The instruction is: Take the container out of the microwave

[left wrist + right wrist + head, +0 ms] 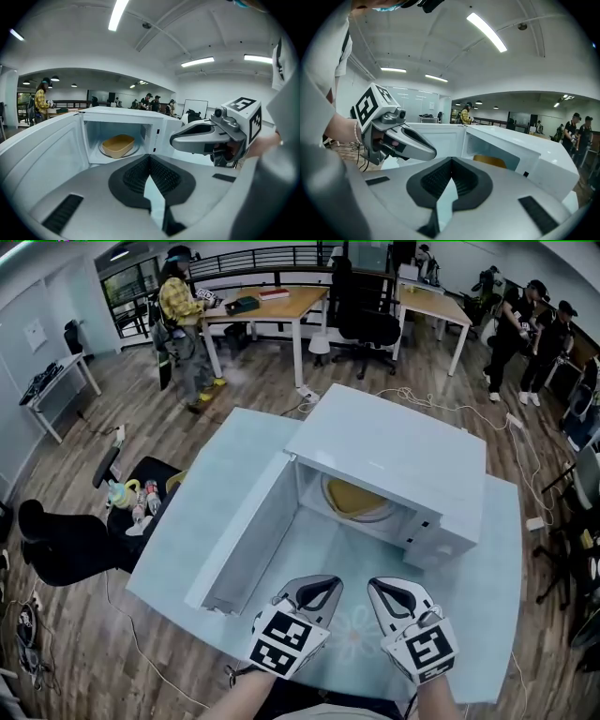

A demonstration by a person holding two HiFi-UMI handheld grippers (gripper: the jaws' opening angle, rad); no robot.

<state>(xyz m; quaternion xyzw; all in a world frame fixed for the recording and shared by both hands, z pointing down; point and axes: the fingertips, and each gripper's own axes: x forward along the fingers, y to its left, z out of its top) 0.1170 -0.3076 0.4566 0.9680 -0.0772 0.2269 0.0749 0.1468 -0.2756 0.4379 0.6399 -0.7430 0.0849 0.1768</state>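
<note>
Risk: container (354, 498) likely sliding back on turntable plate (380, 514) if tools are arriving unspread; one-sided rim pinch probably tipping it; left tool (323, 585) possibly clipping open door (248, 535). Both tools are hovering over tabletop (225, 484) near edge, left and right tool (382, 587) each pressed together, pinching nothing. Tan container is sitting inside microwave (394, 456) toward tabletop's far right, looking empty.
</note>
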